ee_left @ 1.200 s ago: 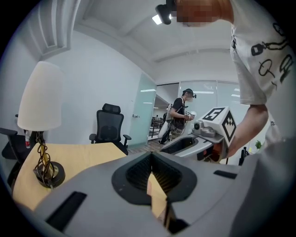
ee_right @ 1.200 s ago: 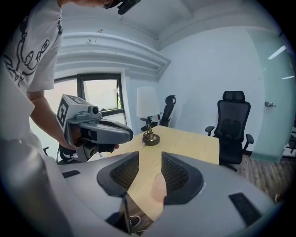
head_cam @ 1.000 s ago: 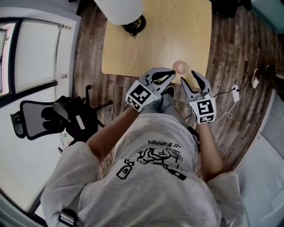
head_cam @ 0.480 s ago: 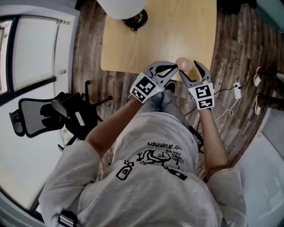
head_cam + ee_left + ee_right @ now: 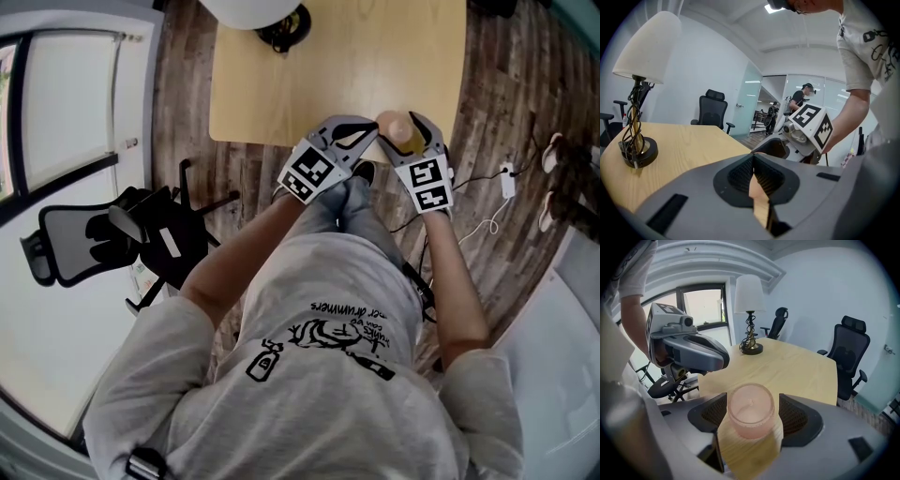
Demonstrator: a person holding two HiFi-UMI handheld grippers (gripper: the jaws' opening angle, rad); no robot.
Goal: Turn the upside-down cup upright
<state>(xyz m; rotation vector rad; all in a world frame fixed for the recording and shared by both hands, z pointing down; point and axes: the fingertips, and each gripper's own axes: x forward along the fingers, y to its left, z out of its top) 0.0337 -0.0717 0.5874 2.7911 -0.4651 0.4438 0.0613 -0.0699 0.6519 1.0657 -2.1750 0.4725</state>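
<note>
Straddling the pink cup (image 5: 751, 411), downward-tilted right claw (image 5: 401, 133), jaws just opened wide.

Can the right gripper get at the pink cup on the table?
Probably yes: the right gripper has just been opening its jaws, which stand apart either side of the pink cup, not touching it; nothing blocks them.

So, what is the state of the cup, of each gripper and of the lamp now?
Cup: upside down on the table, not gripped.
Right gripper: open; its jaws have just been opening and stand one on each side of the cup.
Left gripper: shut, nothing between its jaws.
Lamp: upright on the table.
</note>
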